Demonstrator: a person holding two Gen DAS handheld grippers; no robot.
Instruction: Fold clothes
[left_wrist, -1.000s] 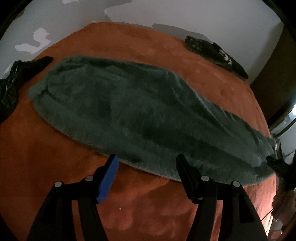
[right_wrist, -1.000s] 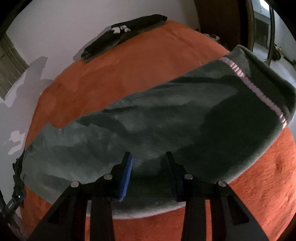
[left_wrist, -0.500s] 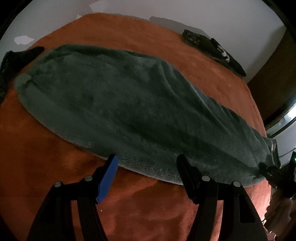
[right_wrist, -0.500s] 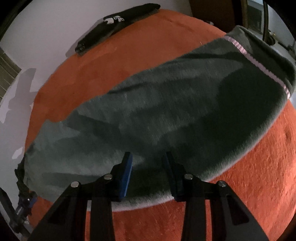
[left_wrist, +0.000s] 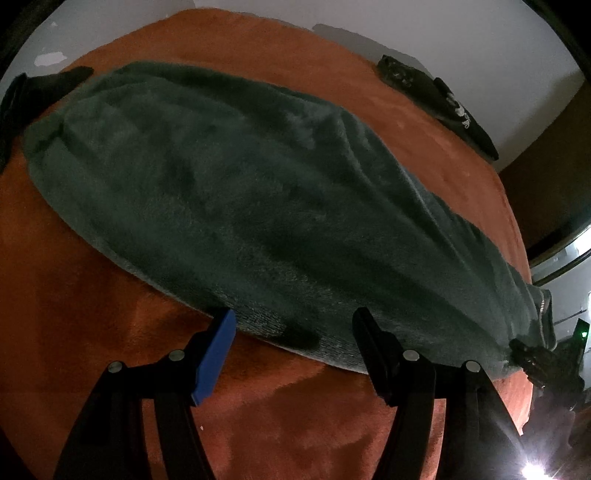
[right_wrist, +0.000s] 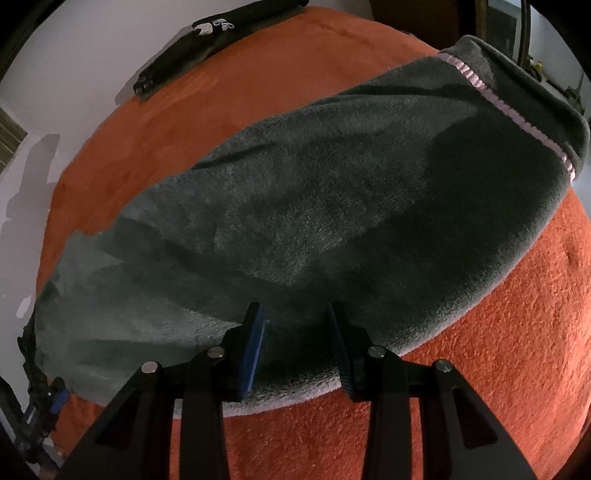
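A long dark green fleece garment (left_wrist: 280, 206) lies flat across an orange bedspread (left_wrist: 92, 332). Its pink-striped waistband (right_wrist: 517, 114) shows at the upper right of the right wrist view. My left gripper (left_wrist: 293, 319) is open, its fingertips just over the garment's near hem, with nothing pinched. My right gripper (right_wrist: 294, 314) stands partly open over the garment (right_wrist: 332, 221), close to its near edge, the fabric lying flat under the jaws. Each gripper shows small in the other's view: the right gripper (left_wrist: 533, 360) at one end, the left gripper (right_wrist: 48, 400) at the other.
A folded black garment (left_wrist: 439, 107) with a white print (right_wrist: 207, 40) lies along the bed's far edge by the white wall. Another black item (left_wrist: 40, 92) sits at the left end. Dark wood furniture (left_wrist: 554, 155) stands on the right, with a bright light (left_wrist: 535, 470) low down.
The left gripper has sunk closer to the garment's near hem, which now fills more of its view. The right gripper has tilted slightly; its jaws keep the same gap.
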